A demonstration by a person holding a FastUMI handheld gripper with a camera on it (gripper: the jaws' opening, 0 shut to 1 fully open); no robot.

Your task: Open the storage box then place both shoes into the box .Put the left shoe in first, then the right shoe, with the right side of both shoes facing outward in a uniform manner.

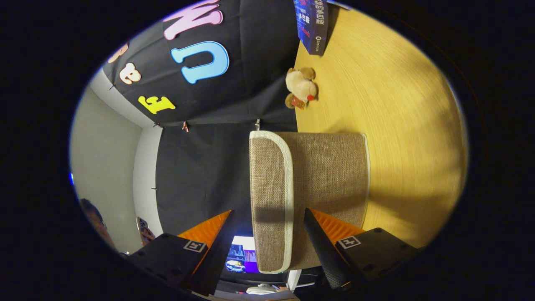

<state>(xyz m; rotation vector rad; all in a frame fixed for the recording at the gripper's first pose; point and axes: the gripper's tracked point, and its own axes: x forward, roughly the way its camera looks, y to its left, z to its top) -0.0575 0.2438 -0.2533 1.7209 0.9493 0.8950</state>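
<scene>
A staged recording booth, not a lived-in home: black cloth wall (209, 167) clipped up before plain white walls (104, 159), pale wooden tabletop (397, 104) with plush toy (301, 87), monitor (242, 256) glowing behind.

Spread tongs (267, 225) straddle the closed storage box (307, 196).

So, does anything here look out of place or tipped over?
Only the plush toy, lying on its side on the wooden table beyond the closed storage box. The box sits square between the open fingers, lid shut, undamaged.
</scene>
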